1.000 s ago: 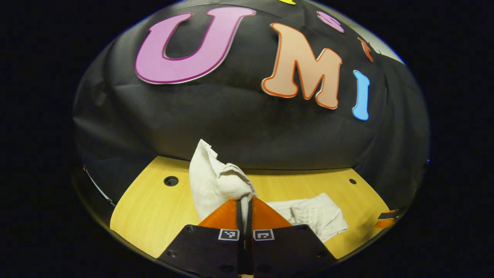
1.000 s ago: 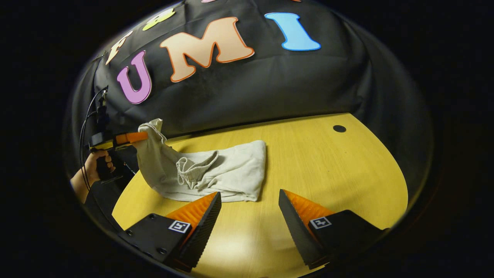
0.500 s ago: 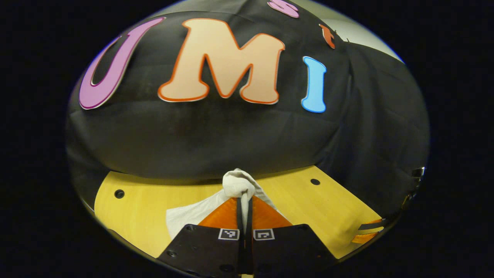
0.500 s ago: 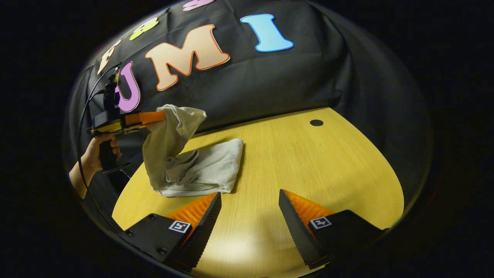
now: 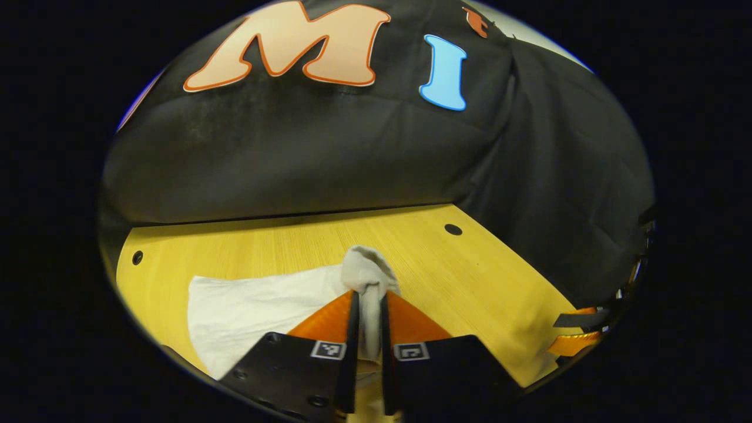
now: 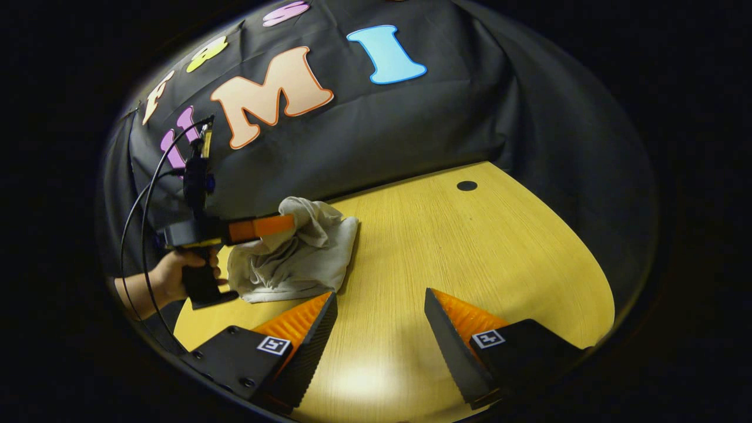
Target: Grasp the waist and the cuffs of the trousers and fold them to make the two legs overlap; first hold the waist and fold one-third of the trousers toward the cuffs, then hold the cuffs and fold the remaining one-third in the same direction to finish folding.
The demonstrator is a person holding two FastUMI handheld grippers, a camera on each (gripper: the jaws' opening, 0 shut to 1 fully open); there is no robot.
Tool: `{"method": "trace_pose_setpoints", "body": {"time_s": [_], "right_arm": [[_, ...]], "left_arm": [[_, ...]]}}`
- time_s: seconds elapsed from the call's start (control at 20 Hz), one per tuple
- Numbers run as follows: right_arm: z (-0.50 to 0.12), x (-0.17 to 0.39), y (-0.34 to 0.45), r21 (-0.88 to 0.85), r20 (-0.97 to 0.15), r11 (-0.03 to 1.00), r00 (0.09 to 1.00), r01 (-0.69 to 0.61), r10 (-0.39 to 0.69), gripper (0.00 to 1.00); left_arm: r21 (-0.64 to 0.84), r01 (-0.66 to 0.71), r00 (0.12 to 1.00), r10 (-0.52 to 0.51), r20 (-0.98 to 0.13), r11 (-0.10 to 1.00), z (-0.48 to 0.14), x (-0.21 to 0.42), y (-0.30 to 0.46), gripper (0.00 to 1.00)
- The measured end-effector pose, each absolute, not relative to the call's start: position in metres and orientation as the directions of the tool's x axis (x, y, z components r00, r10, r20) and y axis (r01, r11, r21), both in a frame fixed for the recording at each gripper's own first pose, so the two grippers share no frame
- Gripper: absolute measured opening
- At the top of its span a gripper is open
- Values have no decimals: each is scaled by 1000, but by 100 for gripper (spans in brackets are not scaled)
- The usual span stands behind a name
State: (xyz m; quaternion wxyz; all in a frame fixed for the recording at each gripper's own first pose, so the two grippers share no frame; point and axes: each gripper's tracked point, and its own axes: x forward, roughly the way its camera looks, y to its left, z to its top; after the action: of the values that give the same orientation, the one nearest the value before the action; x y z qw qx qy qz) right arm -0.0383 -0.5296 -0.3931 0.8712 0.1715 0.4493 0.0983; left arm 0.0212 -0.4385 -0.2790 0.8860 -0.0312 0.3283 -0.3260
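Hand (image 6: 170,276) low beside trousers (image 6: 299,252)

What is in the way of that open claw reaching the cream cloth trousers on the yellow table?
Nothing visible. Bare yellow wooden table lies between the open right gripper and the cream cloth trousers, whose end is pinched in the left gripper.

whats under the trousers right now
The trousers lie bunched on the yellow table, one end pinched in the left gripper. Whatever sits beneath the cloth is covered; the table's bare wood shows around it.
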Motion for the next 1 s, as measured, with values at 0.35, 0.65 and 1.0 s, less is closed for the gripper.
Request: {"method": "trace_pose_setpoints", "body": {"time_s": [0.35,0.65,1.0], "right_arm": [[-344,11,-494,411,-651,908,672,-79,353,96],[-260,43,-462,400,-501,914,819,-68,280,96],[-183,15,-408,320,-417,944,882,-85,221,96]], "left_arm": [[-215,453,756,-500,-423,865,-195,10,-361,98],[-51,362,905,-364,-219,931,-96,12,-245,95],[-33,395,911,-397,-111,918,-37,-12,-178,95]]}}
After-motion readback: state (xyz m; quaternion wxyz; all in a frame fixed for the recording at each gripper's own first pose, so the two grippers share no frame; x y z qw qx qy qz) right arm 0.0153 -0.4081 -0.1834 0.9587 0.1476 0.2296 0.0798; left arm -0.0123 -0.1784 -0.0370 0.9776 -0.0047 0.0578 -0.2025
